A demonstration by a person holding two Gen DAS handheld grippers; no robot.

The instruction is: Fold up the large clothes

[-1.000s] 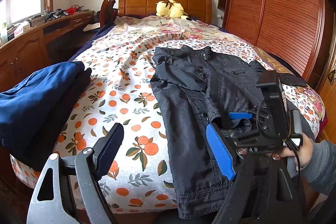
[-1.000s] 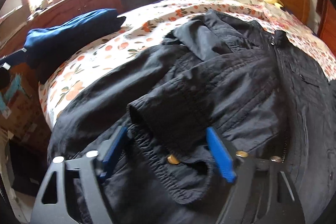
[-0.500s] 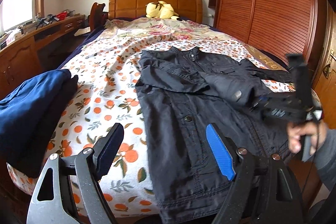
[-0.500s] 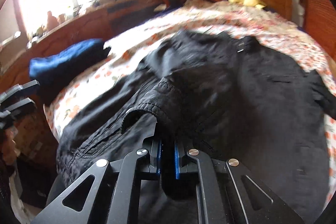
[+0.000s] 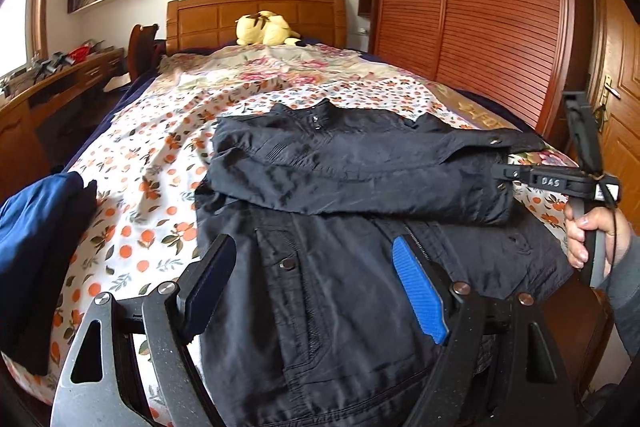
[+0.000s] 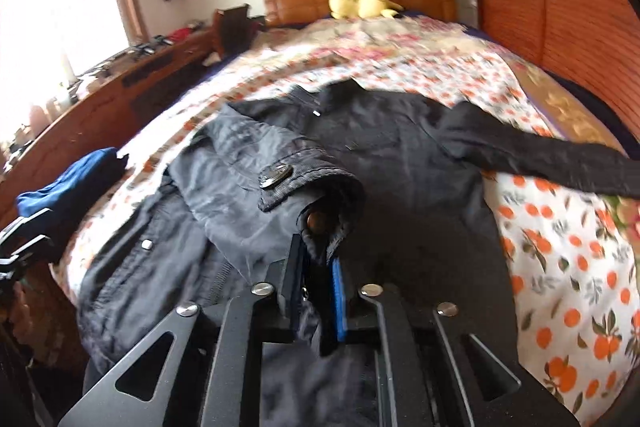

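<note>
Two grippers work one black jacket (image 5: 344, 227), which lies front-up on the fruit-print bedspread (image 5: 152, 187), collar toward the headboard at twelve o'clock and hem at six o'clock. The left gripper (image 5: 316, 283) stands wide above the lower front panel, nothing between its fingers. The right gripper (image 6: 316, 275) is pinched narrow on the sleeve cuff (image 6: 320, 187), cloth between its pads, though the jaws are easing apart. In the left wrist view this gripper sits at three o'clock, held by the person's hand (image 5: 588, 235), with the sleeve drawn crosswise over the chest. The other sleeve (image 6: 560, 155) trails toward two o'clock in the right wrist view.

Handling: the cloth appears to be a medium-weight woven cotton, soft and limp but bulky at seams, snaps and cuffs. It should drape rather than hold a crease. The stitched cuff, hem or shoulder seam offer the surest hold; a single thin layer may slip.

Change: a second earlier the sleeve lay bunched on the front with the right jaws wide around the cuff; they have since closed and carried it across. The left gripper has kept its wide stance.

A folded blue garment (image 5: 36, 239) rests at nine o'clock.
</note>
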